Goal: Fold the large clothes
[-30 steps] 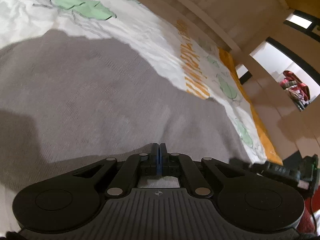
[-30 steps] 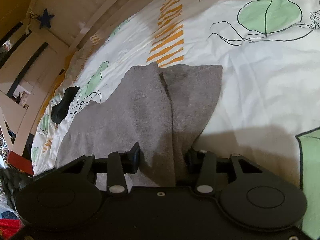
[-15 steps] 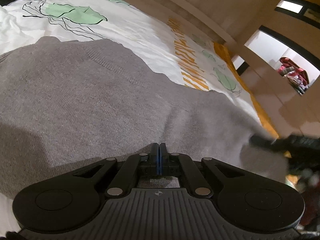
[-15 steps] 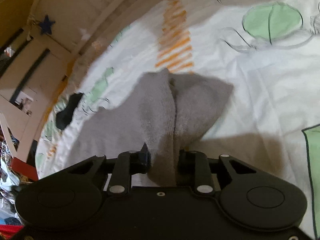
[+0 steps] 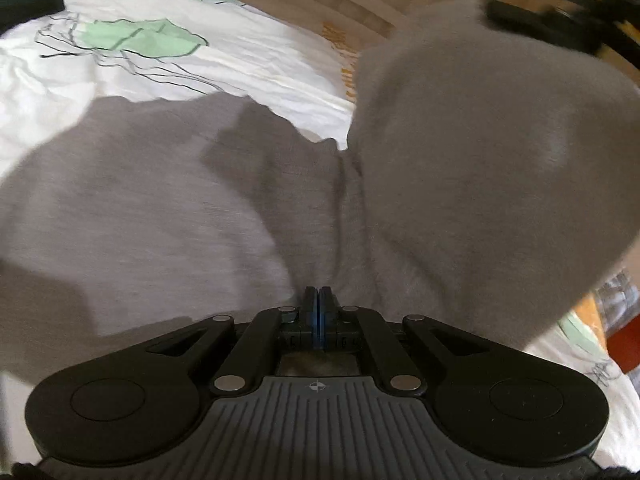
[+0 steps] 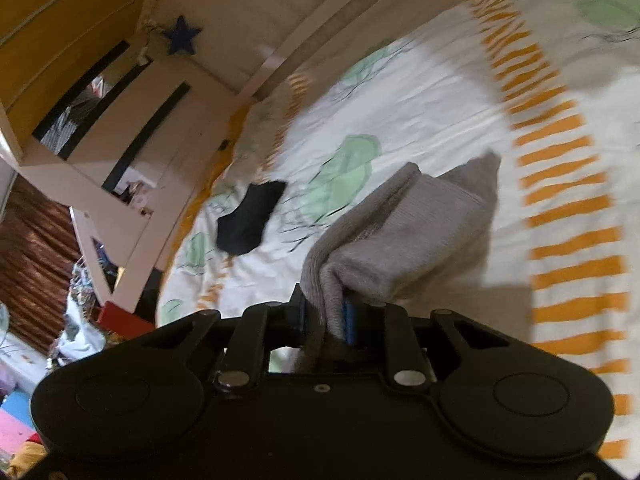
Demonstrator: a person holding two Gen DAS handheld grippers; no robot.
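One grey knitted garment [image 5: 168, 216] lies spread across the bed, on a white duvet cover printed with green leaves and orange stripes [image 5: 248, 76]. There are two hand-held grippers at work on it.

The left hand-held gripper [image 5: 319, 300] has its two black fingers pressed flat together, a thin blue line of padding showing between them. Its tips sit right at the near edge of the grey knit; whether any cloth is caught between them I cannot tell from here. To its right, one big fold of the same garment [image 5: 480, 168] is lifted off the bed and hangs blurred in the air, with a dark blurred shape behind its top edge.

The right hand-held gripper [image 6: 326, 314] is pinching a bunched thickness of the grey knit [image 6: 404, 236]: the cloth is squeezed between the two fingers, one blue pad [image 6: 349, 318] visible against it. The gathered piece rises from the gripper and ends in a pointed corner over the duvet [image 6: 420, 92].

One small black piece of cloth [image 6: 250, 218] lies on the duvet, well apart from the grey garment. Beyond the bed stands white furniture bearing one dark blue star [image 6: 182, 36].
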